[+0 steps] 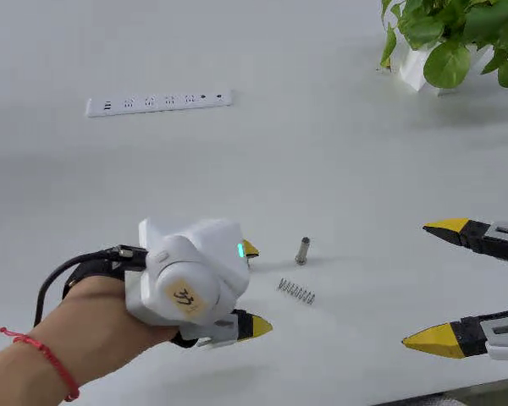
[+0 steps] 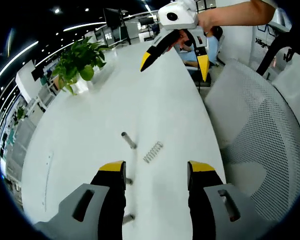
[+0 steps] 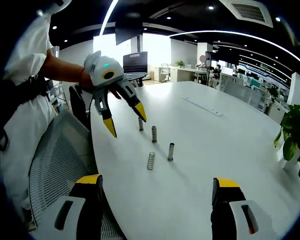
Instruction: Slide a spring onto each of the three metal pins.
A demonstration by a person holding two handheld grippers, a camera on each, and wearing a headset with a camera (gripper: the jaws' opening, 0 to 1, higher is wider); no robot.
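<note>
- Spring [image 1: 295,291] is seen loose beside bare pin [image 1: 302,250]; not yet picked.
- Left gripper [image 1: 254,288] and right gripper [image 1: 434,283] are seen released, empty.
- Spring to be grasped next, then aligned over pin.

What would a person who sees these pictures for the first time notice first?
First, the two open grippers with yellow tips: the left gripper low in the head view, the right gripper at its right edge. Between them, on the white table, a loose spring lies just in front of an upright bare pin.
</note>
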